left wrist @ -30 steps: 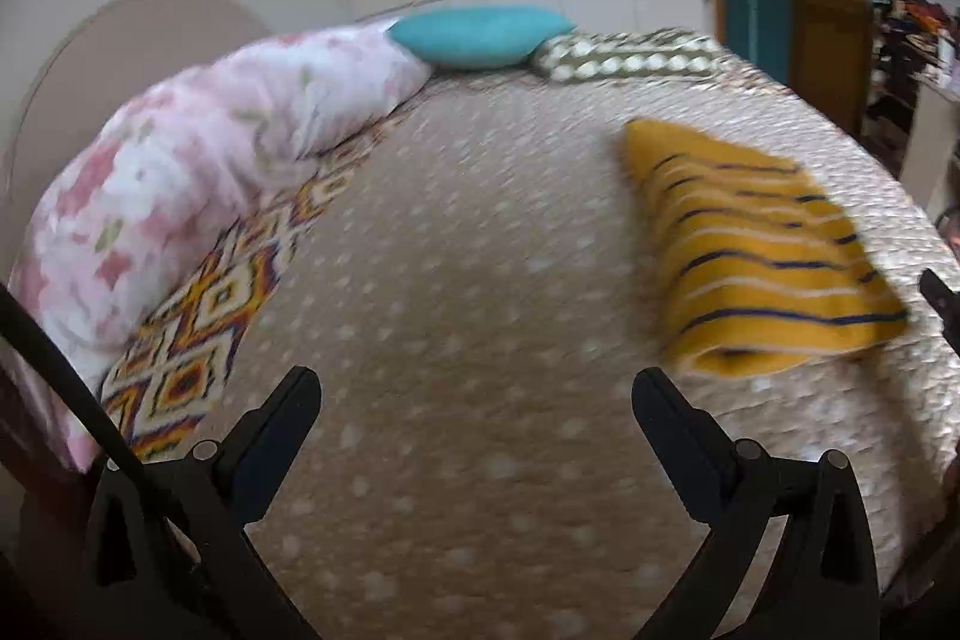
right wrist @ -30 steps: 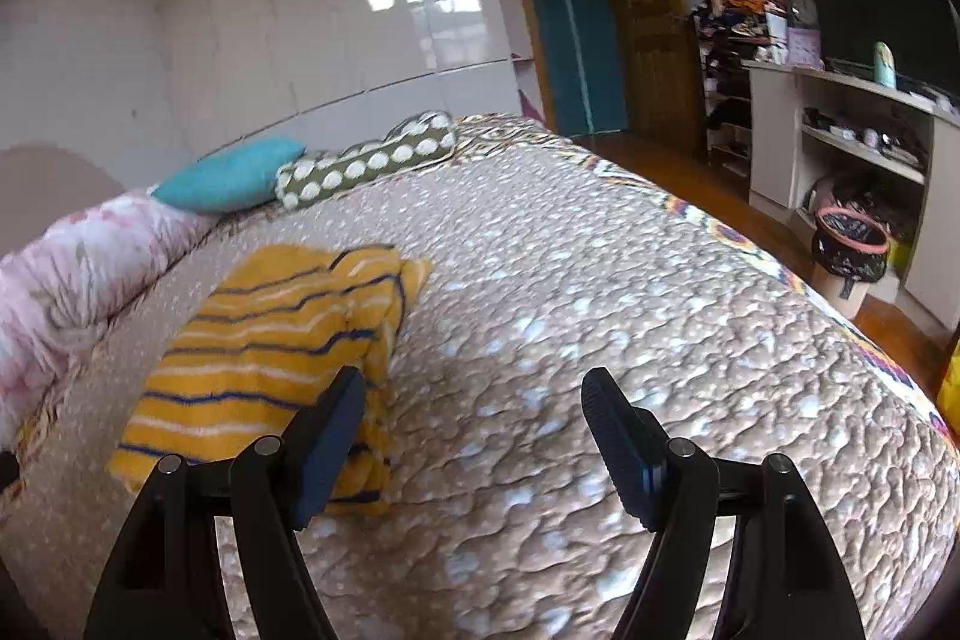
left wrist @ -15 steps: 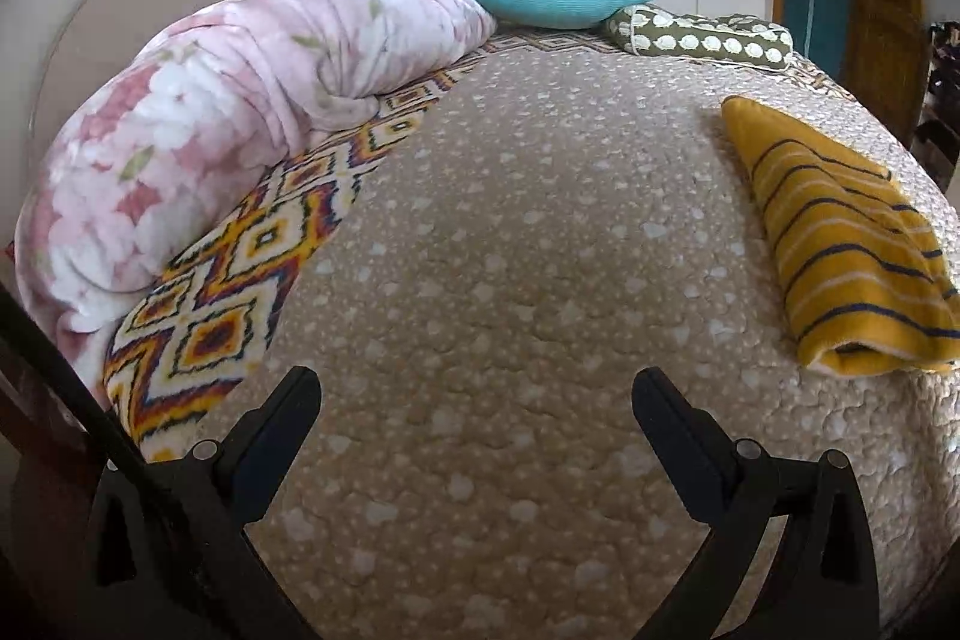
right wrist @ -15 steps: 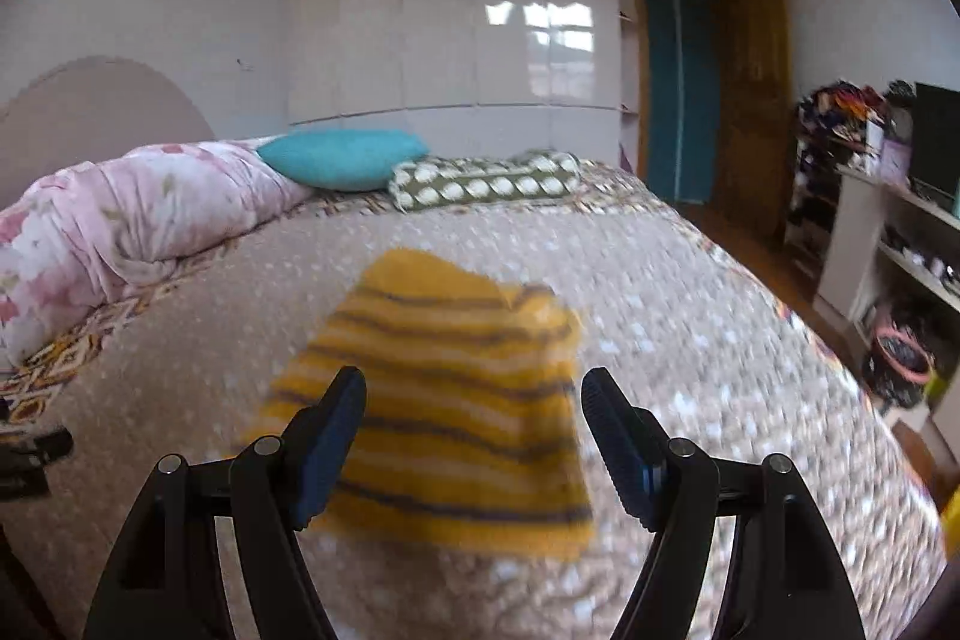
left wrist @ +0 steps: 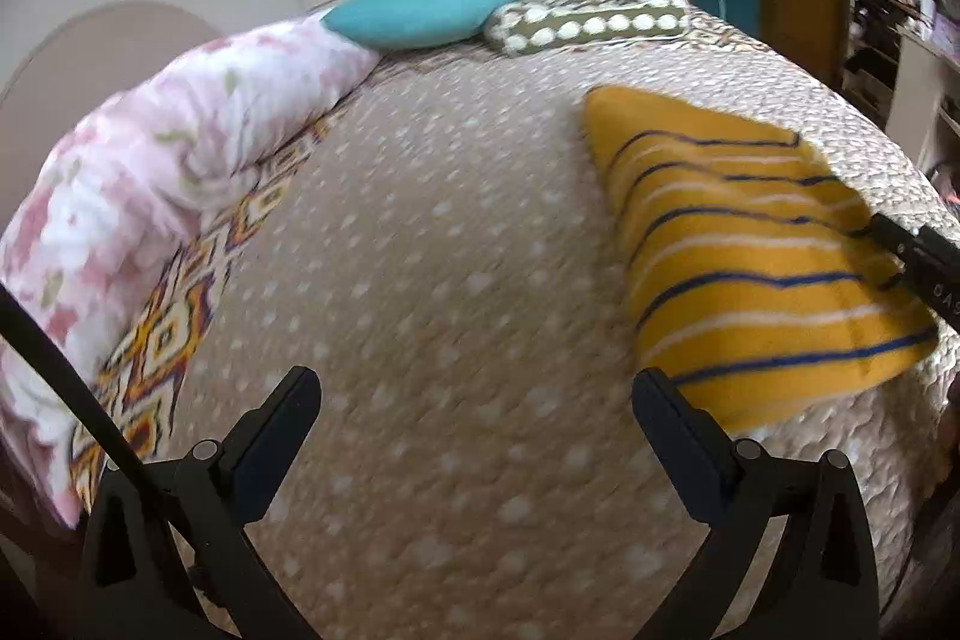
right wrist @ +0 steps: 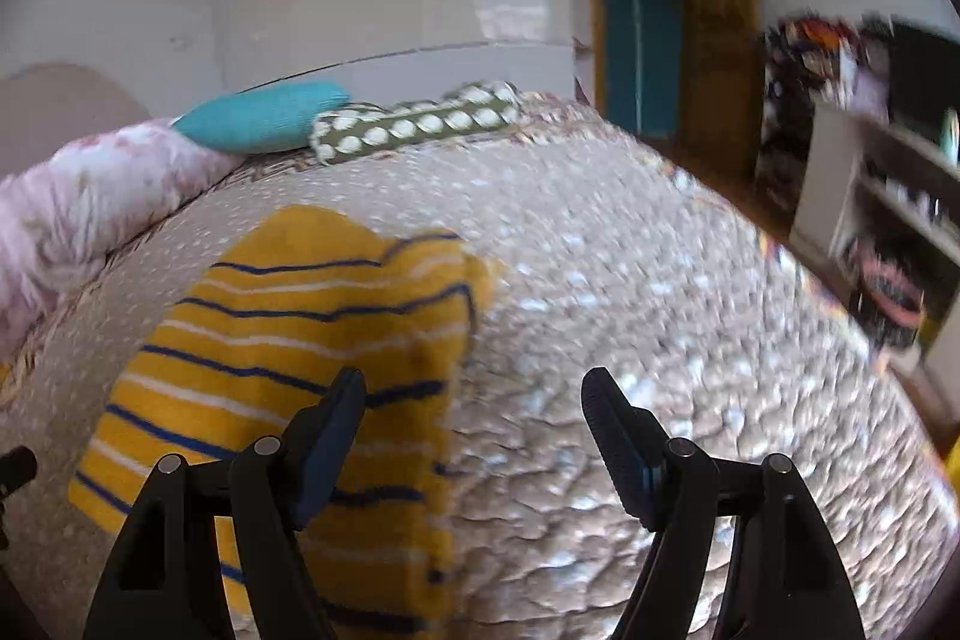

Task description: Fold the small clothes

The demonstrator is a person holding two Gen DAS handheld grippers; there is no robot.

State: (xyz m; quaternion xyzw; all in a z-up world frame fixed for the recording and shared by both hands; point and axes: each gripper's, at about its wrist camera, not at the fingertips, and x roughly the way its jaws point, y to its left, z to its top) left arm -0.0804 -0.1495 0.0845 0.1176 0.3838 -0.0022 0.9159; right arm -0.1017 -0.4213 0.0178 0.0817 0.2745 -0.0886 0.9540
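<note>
On the bed's dotted quilt (left wrist: 420, 280) lies a folded yellow striped garment (left wrist: 750, 250). The left gripper (left wrist: 474, 406) and right gripper (right wrist: 474, 400) both gape wide, holding nothing.

Both wrist views look obliquely down across the bed (left wrist: 456, 280), sharing the yellow striped garment (left wrist: 750, 244): left's three o'clock, right's nine.
</note>
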